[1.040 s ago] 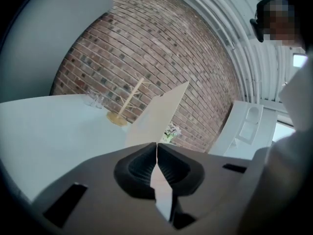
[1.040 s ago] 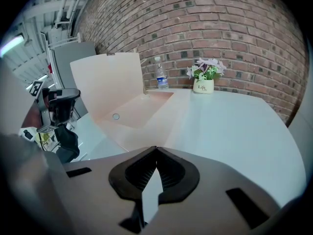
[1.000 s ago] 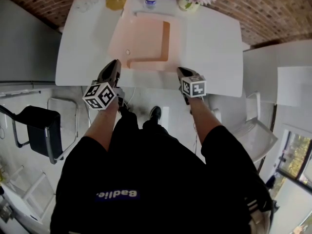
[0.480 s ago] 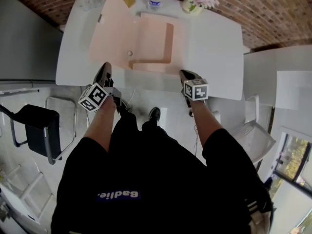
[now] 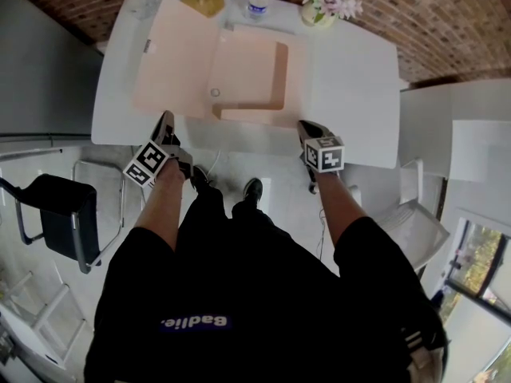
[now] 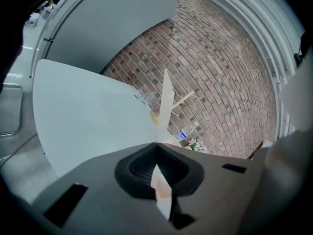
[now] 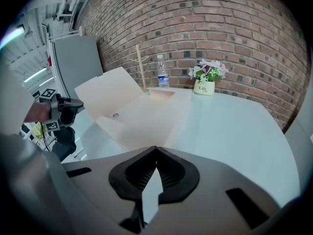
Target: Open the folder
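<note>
A pale peach folder lies open on the white table [image 5: 351,78]. Its base [image 5: 251,74] rests flat, showing an inner pocket and a round snap [image 5: 215,92]. Its cover [image 5: 172,58] has swung out to the left and still leans up off the table, as the right gripper view shows [image 7: 105,94]. The left gripper view catches the cover [image 6: 166,102] edge-on. My left gripper [image 5: 165,122] is shut on nothing at the table's front edge, clear of the cover. By the front edge on the right, my right gripper [image 5: 307,128] is also shut and empty, just short of the base.
Along the table's far edge stand a water bottle [image 5: 257,5], a flower pot [image 5: 323,6], a wooden stand on a yellow base [image 5: 201,2] and clear glasses [image 5: 148,6]. A black chair [image 5: 68,214] stands left of me, a white chair [image 5: 415,222] to the right.
The cover has swung from nearly upright over to the left and lower. My left gripper moved left and down toward the table's front edge. The right gripper stayed put.
</note>
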`<action>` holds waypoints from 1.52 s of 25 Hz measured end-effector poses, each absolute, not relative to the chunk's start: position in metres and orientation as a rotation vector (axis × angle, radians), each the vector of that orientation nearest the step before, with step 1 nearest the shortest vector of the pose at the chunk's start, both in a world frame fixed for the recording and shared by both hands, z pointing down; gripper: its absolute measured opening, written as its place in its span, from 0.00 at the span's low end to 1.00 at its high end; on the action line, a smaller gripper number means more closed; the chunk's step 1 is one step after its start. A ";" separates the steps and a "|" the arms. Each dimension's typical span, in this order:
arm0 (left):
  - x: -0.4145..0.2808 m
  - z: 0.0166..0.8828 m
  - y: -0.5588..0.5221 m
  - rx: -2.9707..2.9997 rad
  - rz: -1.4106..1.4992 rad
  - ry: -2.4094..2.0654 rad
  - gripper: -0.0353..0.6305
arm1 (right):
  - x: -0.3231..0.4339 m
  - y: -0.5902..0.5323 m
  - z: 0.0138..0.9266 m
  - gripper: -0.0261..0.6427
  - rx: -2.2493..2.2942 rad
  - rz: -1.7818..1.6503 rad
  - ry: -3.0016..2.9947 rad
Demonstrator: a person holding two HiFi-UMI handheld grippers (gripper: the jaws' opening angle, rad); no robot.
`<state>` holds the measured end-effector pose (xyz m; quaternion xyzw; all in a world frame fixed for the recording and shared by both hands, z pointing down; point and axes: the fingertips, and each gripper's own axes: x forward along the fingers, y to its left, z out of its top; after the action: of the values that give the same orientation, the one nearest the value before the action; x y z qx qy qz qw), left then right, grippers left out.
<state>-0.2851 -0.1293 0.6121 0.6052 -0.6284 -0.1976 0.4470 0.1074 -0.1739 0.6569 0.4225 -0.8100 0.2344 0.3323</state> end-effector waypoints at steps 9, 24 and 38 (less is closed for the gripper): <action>-0.311 0.653 -0.129 1.348 -0.510 -1.539 0.06 | 0.108 -0.174 0.656 0.08 1.133 0.603 -2.088; -0.323 0.683 -0.131 1.250 -0.573 -1.498 0.06 | 0.107 -0.176 0.655 0.08 1.151 0.613 -2.070; -0.316 0.667 -0.131 1.291 -0.542 -1.508 0.06 | 0.107 -0.180 0.654 0.08 1.173 0.647 -2.061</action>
<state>-0.3156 -0.1306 0.6665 0.5374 -0.6280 -0.2257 0.5157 0.1071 -0.1801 0.6544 0.4496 -0.7899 0.2480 0.3353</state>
